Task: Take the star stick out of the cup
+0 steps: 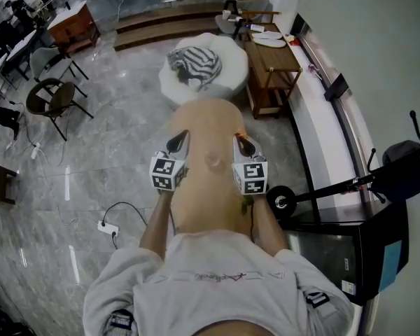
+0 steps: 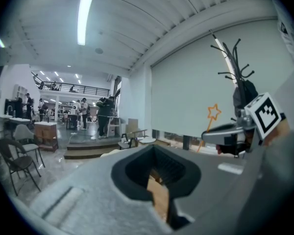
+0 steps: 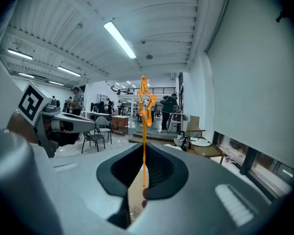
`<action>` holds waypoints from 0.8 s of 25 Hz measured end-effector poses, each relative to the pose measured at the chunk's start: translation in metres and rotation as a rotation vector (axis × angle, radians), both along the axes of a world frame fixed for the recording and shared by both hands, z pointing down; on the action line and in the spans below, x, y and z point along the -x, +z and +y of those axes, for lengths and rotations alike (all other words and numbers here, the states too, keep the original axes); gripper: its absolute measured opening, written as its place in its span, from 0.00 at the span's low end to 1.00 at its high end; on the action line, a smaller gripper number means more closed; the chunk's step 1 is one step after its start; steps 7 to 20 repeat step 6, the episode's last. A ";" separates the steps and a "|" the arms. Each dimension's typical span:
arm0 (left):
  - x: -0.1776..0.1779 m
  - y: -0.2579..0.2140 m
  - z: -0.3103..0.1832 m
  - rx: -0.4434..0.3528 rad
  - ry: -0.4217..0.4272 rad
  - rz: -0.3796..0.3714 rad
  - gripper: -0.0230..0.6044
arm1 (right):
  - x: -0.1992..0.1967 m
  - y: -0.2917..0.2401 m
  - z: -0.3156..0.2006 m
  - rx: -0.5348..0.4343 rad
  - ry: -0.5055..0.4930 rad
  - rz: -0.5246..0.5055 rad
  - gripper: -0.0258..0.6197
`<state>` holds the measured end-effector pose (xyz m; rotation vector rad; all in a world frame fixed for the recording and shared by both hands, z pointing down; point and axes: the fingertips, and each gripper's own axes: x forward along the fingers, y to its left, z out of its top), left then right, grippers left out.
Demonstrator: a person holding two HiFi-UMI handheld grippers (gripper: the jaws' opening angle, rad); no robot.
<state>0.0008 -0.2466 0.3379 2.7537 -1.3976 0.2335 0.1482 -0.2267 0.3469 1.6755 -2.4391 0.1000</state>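
Head view: mid-frame, my right hand-held gripper (image 1: 243, 144) pinches the star stick (image 1: 239, 133), just right of the cup (image 1: 213, 162).
Left gripper view: left hand-held gripper (image 2: 159, 192) closed, empty.
Right gripper view: stick clamped low; it looks light, thin and bendy.

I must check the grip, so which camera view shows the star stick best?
The right gripper view: the star stick stands upright and close between the jaws of the right gripper, star on top. The left gripper view shows it small, from the side. The head view shows only an orange speck at the gripper's tip.
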 end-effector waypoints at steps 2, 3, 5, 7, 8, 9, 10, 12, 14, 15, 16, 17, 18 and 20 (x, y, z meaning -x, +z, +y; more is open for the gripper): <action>-0.001 0.001 -0.002 0.000 0.002 -0.002 0.04 | 0.001 0.003 -0.001 0.003 -0.004 0.001 0.07; -0.001 0.002 -0.001 0.002 0.002 -0.002 0.04 | 0.002 0.005 0.000 0.005 -0.007 0.003 0.07; -0.002 0.005 -0.001 0.007 0.004 -0.003 0.04 | 0.003 0.009 0.001 0.009 -0.012 0.006 0.07; -0.003 0.007 -0.001 0.009 0.005 -0.004 0.04 | 0.003 0.011 0.001 0.010 -0.013 0.007 0.07; -0.003 0.007 -0.001 0.009 0.005 -0.004 0.04 | 0.003 0.011 0.001 0.010 -0.013 0.007 0.07; -0.003 0.007 -0.001 0.009 0.005 -0.004 0.04 | 0.003 0.011 0.001 0.010 -0.013 0.007 0.07; -0.003 0.007 -0.001 0.009 0.005 -0.004 0.04 | 0.003 0.011 0.001 0.010 -0.013 0.007 0.07; -0.003 0.007 -0.001 0.009 0.005 -0.004 0.04 | 0.003 0.011 0.001 0.010 -0.013 0.007 0.07; -0.003 0.007 -0.001 0.009 0.005 -0.004 0.04 | 0.003 0.011 0.001 0.010 -0.013 0.007 0.07; -0.003 0.007 -0.001 0.009 0.005 -0.004 0.04 | 0.003 0.011 0.001 0.010 -0.013 0.007 0.07; -0.003 0.007 -0.001 0.009 0.005 -0.004 0.04 | 0.003 0.011 0.001 0.010 -0.013 0.007 0.07; -0.003 0.007 -0.001 0.009 0.005 -0.004 0.04 | 0.003 0.011 0.001 0.010 -0.013 0.007 0.07; -0.003 0.007 -0.001 0.009 0.005 -0.004 0.04 | 0.003 0.011 0.001 0.010 -0.013 0.007 0.07; -0.003 0.007 -0.001 0.009 0.005 -0.004 0.04 | 0.003 0.011 0.001 0.010 -0.013 0.007 0.07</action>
